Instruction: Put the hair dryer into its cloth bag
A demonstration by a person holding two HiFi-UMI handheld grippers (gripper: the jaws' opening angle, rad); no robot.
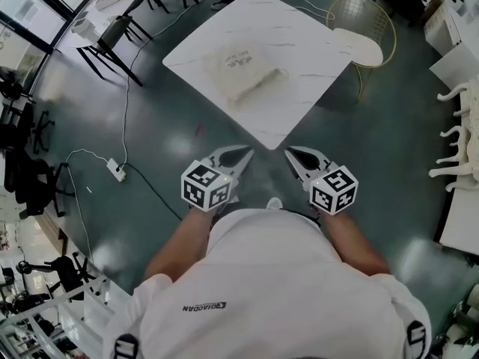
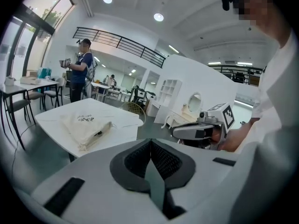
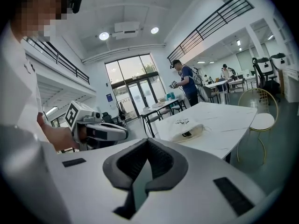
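Note:
A cream cloth bag (image 1: 243, 69) lies bulging on the white marble table (image 1: 292, 103), with a dark part showing at its mouth (image 2: 99, 133). The rest of the hair dryer is hidden inside the bag. My left gripper (image 1: 241, 155) and right gripper (image 1: 296, 155) hang side by side over the floor, short of the table's near corner. Both point toward the table, and both are shut with nothing between the jaws. In the left gripper view the bag (image 2: 88, 127) lies ahead to the left, and in the right gripper view the bag (image 3: 187, 129) lies ahead to the right.
A gold wire chair (image 1: 359, 28) with a white seat stands at the table's right. A power strip (image 1: 116, 169) and its cable lie on the floor to the left. Dark-legged tables and chairs (image 1: 112, 32) stand far left, white furniture (image 1: 456, 133) at right. A person (image 2: 81, 69) stands beyond the table.

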